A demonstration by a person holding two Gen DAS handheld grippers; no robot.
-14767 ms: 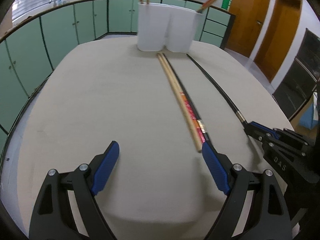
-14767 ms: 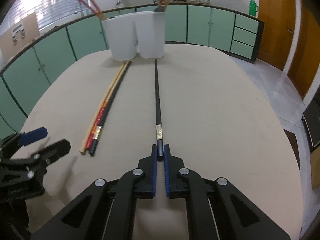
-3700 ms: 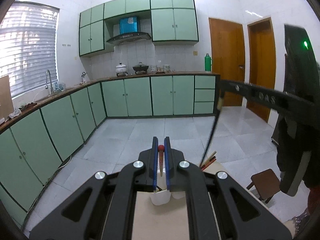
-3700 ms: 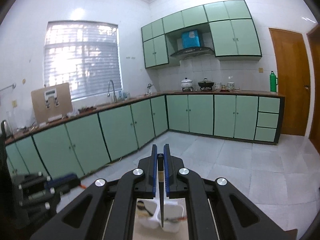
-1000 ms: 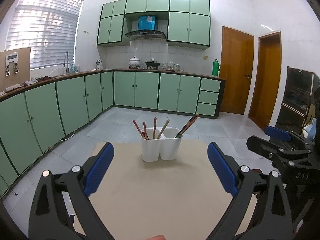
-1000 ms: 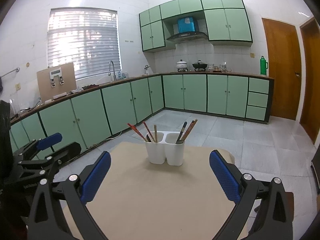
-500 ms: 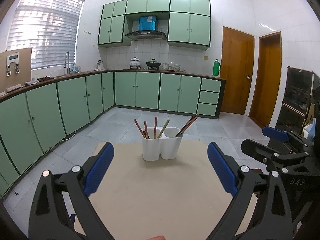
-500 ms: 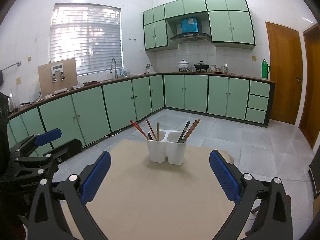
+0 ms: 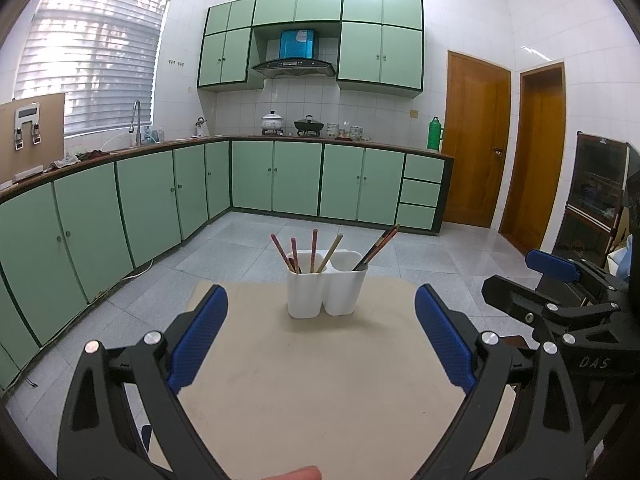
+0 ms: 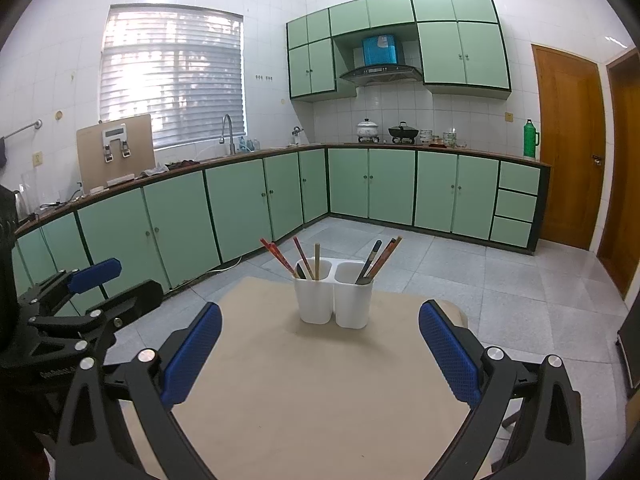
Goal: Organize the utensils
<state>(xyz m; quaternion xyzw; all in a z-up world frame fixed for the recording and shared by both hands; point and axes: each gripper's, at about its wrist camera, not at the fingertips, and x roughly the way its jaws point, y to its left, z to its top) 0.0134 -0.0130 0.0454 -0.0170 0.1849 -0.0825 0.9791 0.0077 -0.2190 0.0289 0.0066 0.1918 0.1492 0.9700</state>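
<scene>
Left gripper [image 9: 321, 338]: jaws spread wide, holding nothing, blue pads [image 9: 198, 338] well apart. It hangs back above the near part of the table [image 9: 320, 400], pointing level at the holder, well apart from it. In the right wrist view it shows at the left edge, also apart.

Centre, far end of table: white two-cup holder [image 9: 326, 286]. Left cup [image 9: 303, 288] has reddish chopsticks [image 9: 292, 252] plus one pale wooden stick [image 9: 332, 252], all leaning out on the rim. Right cup [image 9: 345, 288] has a dark bundle [image 9: 378, 250] leaning right. In the right wrist view that bundle reads as one dark stick plus reddish ones. They sit handle-up and tilted because the cups are wide and shallow, so the sticks rest on the rim. Split by cup looks like sorting by type, my guess.

No loose utensils are visible on the tabletop in either view. Task looks finished or nearly so.

Right gripper [image 10: 320, 348]: jaws fully apart too, empty, blue pads [image 10: 450, 354] framing the holder from a distance. Held level, backed off over the near table. From the left wrist view it sits at the right edge, beside the left tool, not touching.

Both tools parked side by side, facing the holder: reads as a retreat pose.
</scene>
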